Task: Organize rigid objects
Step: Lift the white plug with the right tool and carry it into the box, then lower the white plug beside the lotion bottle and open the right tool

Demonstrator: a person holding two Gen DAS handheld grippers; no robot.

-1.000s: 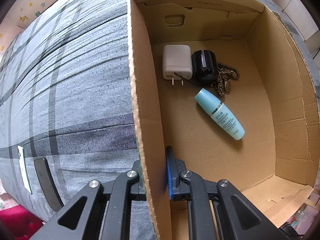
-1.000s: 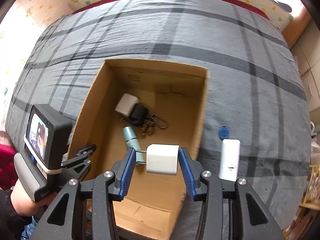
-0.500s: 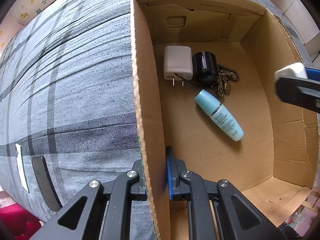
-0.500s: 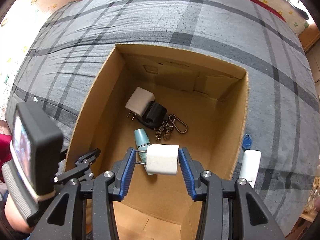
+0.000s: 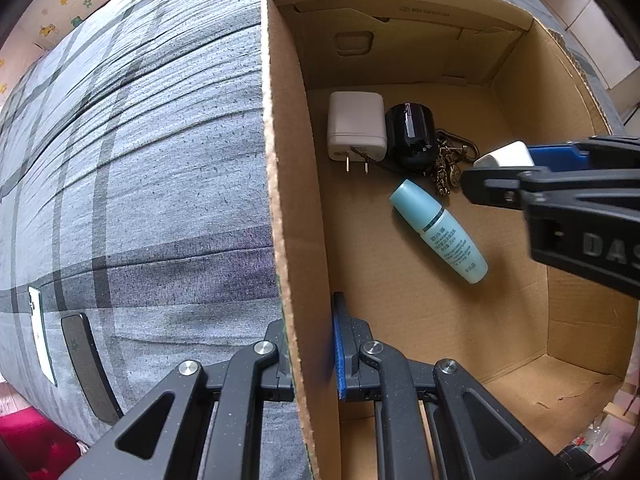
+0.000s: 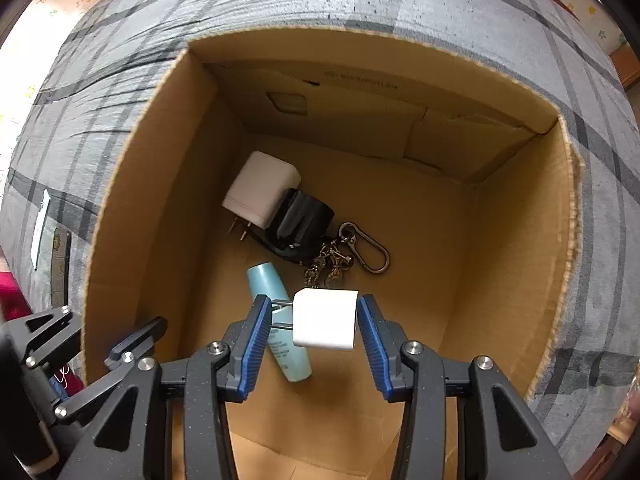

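An open cardboard box [image 5: 280, 200] [image 6: 132, 200] stands on a grey plaid bedspread. My left gripper [image 5: 310, 344] is shut on the box's left wall, one finger inside and one outside. My right gripper [image 6: 316, 320] is shut on a small white plug charger [image 6: 325, 320] [image 5: 506, 158], prongs to the left, hanging inside the box above the floor. On the floor lie a bigger white charger [image 5: 356, 128] [image 6: 260, 190], a black round object [image 5: 410, 136] [image 6: 300, 220], a keychain with carabiner [image 6: 360, 248] [image 5: 452, 160] and a teal bottle [image 5: 440, 232] [image 6: 276, 320].
A dark phone [image 5: 90, 364] and a white flat object [image 5: 40, 332] lie on the bedspread [image 5: 140, 160] left of the box. The box floor to the right of the bottle is bare cardboard. A box flap lies folded out at the near side.
My right gripper has come down with the small white charger from above the box rim into the box, and now shows in the left wrist view. The left gripper has stayed on the wall.
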